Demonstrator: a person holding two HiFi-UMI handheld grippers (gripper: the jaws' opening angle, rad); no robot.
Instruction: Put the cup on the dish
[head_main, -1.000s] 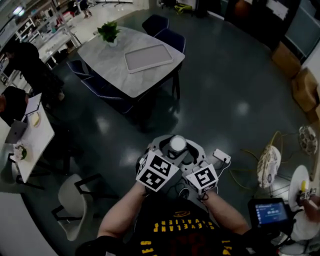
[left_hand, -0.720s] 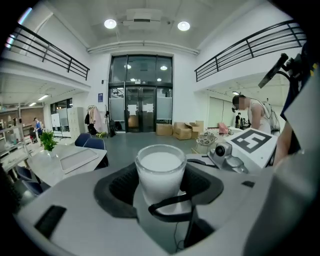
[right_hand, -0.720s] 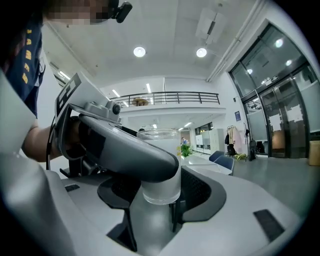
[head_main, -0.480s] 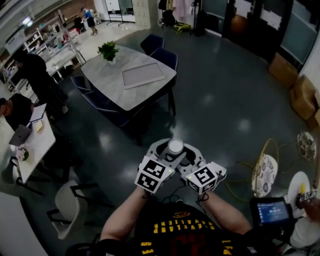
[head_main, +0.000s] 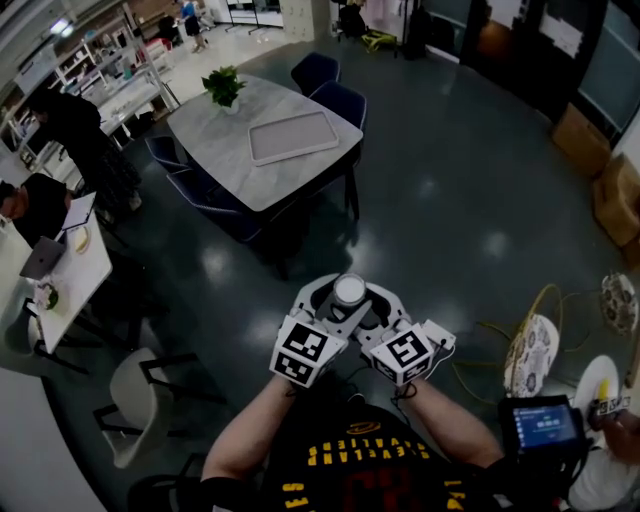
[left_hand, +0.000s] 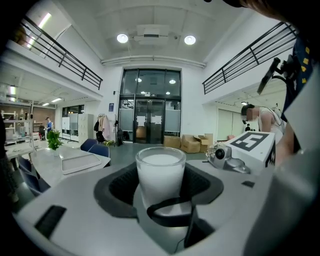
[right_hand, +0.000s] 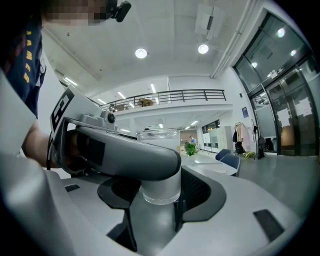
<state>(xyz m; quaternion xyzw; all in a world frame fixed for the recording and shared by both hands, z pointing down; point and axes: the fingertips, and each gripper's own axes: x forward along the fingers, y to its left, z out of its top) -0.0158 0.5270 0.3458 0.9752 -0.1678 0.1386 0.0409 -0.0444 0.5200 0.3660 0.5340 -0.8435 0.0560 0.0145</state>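
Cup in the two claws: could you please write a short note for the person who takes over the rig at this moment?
Left claw: shut on the cup.
Right claw: shut on the same cup, from the other side.
Cup: upright, held in the air over the dark floor, close to the person's body and far from the grey table.
Dish: a flat tray lies on that table. It may be the dish, but I cannot tell for sure.
Done: the cup is in hand.
Left: carry it to the table, set it on the dish, open both claws.
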